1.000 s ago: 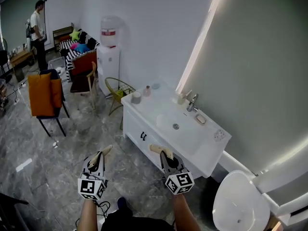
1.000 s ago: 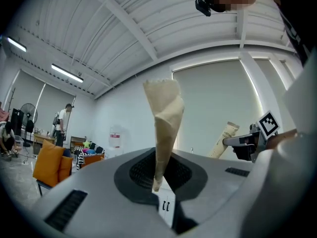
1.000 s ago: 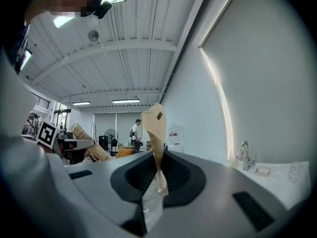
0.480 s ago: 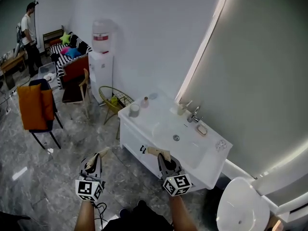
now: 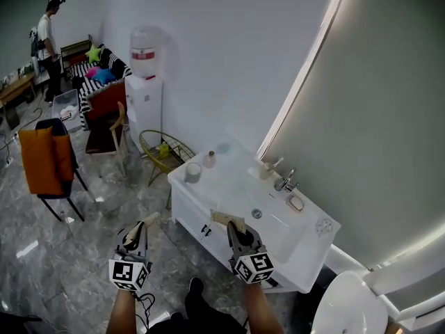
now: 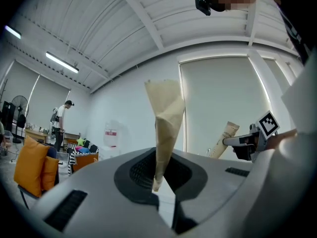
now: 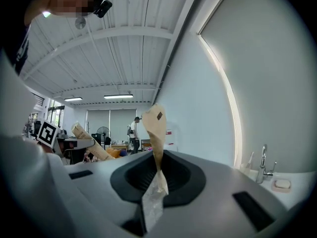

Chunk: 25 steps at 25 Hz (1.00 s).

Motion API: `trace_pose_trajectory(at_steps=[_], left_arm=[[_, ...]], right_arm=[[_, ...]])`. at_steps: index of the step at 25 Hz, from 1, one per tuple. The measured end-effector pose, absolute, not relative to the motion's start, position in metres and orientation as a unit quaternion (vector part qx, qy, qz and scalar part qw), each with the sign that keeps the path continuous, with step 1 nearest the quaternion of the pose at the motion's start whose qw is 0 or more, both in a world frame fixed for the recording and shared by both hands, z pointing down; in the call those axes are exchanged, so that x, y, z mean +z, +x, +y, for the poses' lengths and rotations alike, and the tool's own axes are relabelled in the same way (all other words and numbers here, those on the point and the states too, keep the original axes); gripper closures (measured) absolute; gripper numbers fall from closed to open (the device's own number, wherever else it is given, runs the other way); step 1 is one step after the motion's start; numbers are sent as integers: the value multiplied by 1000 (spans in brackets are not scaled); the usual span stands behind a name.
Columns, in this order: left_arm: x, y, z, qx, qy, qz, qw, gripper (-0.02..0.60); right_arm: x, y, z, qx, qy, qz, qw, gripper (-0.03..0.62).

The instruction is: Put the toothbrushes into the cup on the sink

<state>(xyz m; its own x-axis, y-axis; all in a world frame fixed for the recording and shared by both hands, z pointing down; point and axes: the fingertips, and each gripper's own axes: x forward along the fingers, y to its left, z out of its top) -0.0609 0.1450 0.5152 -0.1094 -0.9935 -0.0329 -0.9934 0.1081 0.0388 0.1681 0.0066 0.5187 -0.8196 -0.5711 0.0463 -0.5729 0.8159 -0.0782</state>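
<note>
My left gripper (image 5: 140, 230) is clamping a beige paper-wrapped toothbrush (image 5: 149, 219), and my right gripper (image 5: 239, 234) is clamping a second wrapped toothbrush (image 5: 224, 218). The small pale round cup (image 5: 192, 172) is standing on the white sink surface (image 5: 217, 184), at 11 o'clock from my right gripper, well apart. I should be approaching slowly and tipping each one upright over the cup before releasing.

Ahead of me the white sink (image 5: 224, 186) carries a cup (image 5: 192, 172) and a bottle (image 5: 209, 159) at its left end — soap dish (image 5: 296, 202) by the tap (image 5: 286, 181).
</note>
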Motion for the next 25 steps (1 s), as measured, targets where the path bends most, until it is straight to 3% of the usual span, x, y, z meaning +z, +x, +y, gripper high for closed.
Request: trace_pose_trajectory(at_steps=[25], left_arm=[[506, -69, 14, -21, 658, -753, 10, 548]], right_arm=[[529, 145, -126, 71, 274, -959, 20, 545]])
